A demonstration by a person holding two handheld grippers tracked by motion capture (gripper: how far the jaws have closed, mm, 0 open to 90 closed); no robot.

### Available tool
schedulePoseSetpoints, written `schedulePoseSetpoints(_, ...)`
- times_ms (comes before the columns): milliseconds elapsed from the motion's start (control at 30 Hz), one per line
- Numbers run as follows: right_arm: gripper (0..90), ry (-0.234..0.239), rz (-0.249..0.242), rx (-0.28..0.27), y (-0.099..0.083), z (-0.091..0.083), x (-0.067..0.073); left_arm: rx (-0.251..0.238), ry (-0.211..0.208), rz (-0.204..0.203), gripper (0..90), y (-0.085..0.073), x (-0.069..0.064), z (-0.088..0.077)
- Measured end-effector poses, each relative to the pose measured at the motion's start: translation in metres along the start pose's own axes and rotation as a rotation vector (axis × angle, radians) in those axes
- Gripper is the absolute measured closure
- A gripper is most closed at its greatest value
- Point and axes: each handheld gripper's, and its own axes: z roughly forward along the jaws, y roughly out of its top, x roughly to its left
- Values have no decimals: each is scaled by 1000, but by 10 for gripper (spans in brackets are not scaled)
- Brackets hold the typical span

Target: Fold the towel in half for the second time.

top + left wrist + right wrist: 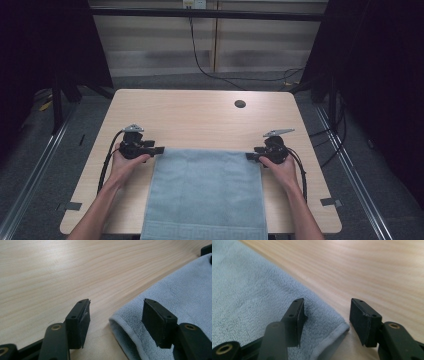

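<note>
We note the blue-grey towel (205, 195) flat on the table (200, 115), its near end hanging over the edge. Left gripper (115, 315) and right gripper (325, 315) straddle its far corners, jaws spread, nothing pinched. We judge the grasp comes next: closing squarely on each corner. No containers.

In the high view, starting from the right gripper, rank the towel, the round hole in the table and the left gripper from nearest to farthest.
From the right gripper:
1. Towel, its far corner right at the gripper.
2. Round hole, farther back on the table.
3. Left gripper, across the towel at its other far corner.
</note>
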Motion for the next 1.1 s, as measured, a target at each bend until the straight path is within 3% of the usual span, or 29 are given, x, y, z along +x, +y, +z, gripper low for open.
schedulePoseSetpoints(133, 525, 1, 7, -11, -2, -1, 0, 2, 10, 10, 373, -1, 1, -1)
schedulePoseSetpoints(400, 760, 3, 7, -12, -6, -2, 0, -2, 4, -10, 367, -4, 6, 4)
schedulePoseSetpoints(500, 809, 6, 7, -20, -7, -2, 0, 15, 4, 25, 358, -3, 1, 7)
schedulePoseSetpoints(633, 825, 3, 3, -21, -7, -2, 2, 31, -3, 40, 347, -3, -1, 14)
schedulePoseSetpoints(700, 825, -1, 0, -25, -7, -2, 2, 35, 0, 75, 344, -4, -5, 17)
schedulePoseSetpoints(867, 826, -6, 2, -26, -8, -2, 3, 49, -23, 155, 575, -6, -14, 19)
schedulePoseSetpoints(1000, 842, -9, 4, -26, -8, -2, 4, 44, -59, 148, 790, -8, -12, 19)
schedulePoseSetpoints(1100, 850, -8, 9, -30, -8, -2, 4, 29, -72, 124, 831, -8, -11, 17)
